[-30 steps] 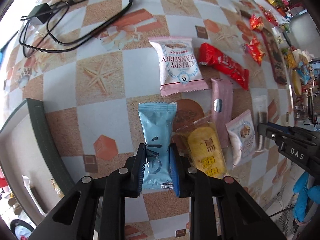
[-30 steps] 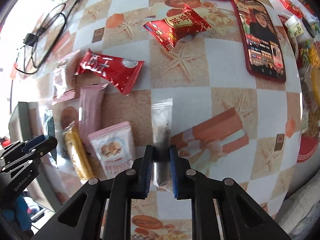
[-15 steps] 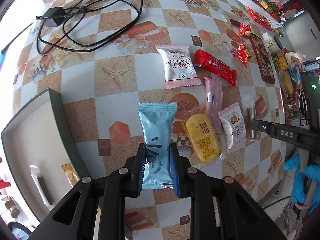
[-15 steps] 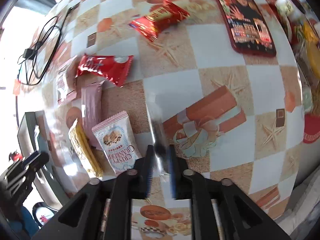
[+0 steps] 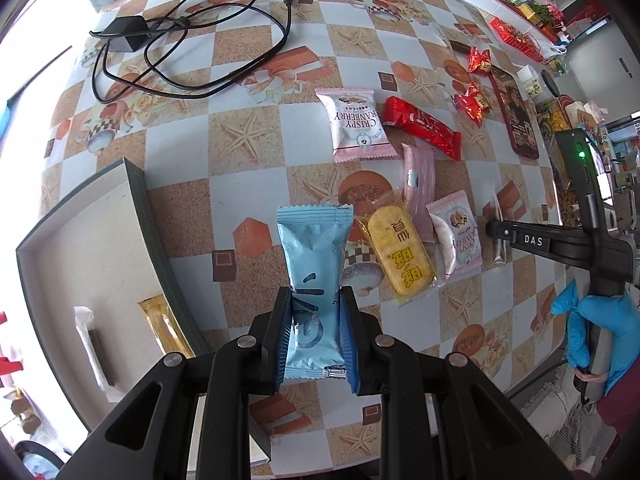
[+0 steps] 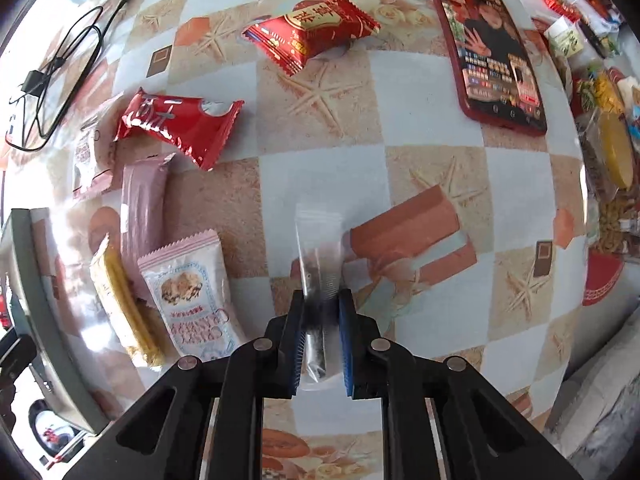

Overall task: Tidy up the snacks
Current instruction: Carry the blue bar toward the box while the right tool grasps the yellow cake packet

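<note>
My left gripper (image 5: 315, 336) is shut on a light blue snack packet (image 5: 314, 248), held upright above the table, just right of the green-rimmed box (image 5: 148, 216). That box holds a gold packet (image 5: 160, 324) and a white one (image 5: 90, 340). My right gripper (image 6: 321, 332) points down at the table, its jaws closing tight on a clear packet with dark contents (image 6: 320, 248). The pads press its lower end. From the left wrist view, the right gripper (image 5: 496, 229) sits at the right end of the snack row, held by a blue-gloved hand (image 5: 592, 328).
On the checkered tablecloth lie a yellow cracker pack (image 5: 400, 256), two pink cranberry packs (image 5: 358, 124) (image 6: 188, 292), a pink bar (image 5: 418, 184) and a red bar (image 5: 422, 128). A red phone (image 6: 496, 48), a red snack (image 6: 316, 32) and a black charger cable (image 5: 180, 52) lie farther off.
My left gripper has risen with the blue packet, and more of the box shows at the left. The right gripper stays over the same spot with the clear packet between its jaws.
</note>
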The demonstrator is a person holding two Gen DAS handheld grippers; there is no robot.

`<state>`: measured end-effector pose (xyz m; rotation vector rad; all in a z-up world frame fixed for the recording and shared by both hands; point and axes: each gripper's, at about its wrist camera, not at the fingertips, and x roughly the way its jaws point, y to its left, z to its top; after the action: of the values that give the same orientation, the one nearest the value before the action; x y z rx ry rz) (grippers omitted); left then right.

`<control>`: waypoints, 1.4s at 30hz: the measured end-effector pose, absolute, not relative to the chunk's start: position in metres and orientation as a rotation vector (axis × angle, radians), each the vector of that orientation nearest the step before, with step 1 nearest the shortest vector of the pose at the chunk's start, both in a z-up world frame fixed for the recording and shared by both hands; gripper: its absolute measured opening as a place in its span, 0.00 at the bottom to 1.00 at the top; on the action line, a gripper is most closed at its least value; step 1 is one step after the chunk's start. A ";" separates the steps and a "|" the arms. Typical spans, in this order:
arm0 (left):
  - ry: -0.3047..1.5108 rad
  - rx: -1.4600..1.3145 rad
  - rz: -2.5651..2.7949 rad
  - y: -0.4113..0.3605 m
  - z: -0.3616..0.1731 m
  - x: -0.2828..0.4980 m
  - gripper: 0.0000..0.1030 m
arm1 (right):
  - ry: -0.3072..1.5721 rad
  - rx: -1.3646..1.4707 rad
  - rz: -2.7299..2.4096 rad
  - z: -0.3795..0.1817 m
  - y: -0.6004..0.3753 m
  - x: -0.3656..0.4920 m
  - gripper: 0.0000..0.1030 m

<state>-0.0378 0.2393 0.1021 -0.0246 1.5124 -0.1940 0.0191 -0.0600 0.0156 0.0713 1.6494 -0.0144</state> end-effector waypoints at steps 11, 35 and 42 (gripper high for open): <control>1.477 -0.060 -0.170 0.254 0.114 -0.045 0.25 | 1.555 0.180 0.090 0.072 -0.053 -0.008 0.16; 1.453 -0.236 0.013 0.362 0.118 -0.088 0.25 | 1.622 -0.050 0.325 0.067 0.067 -0.003 0.66; 1.463 -0.217 0.047 0.375 0.119 -0.101 0.25 | 1.650 -0.154 0.321 0.035 0.099 -0.013 0.71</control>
<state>-0.1015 0.3749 0.1191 -0.2167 1.4635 0.0467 -0.0131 0.0995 0.0346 -0.1544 1.6498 0.3214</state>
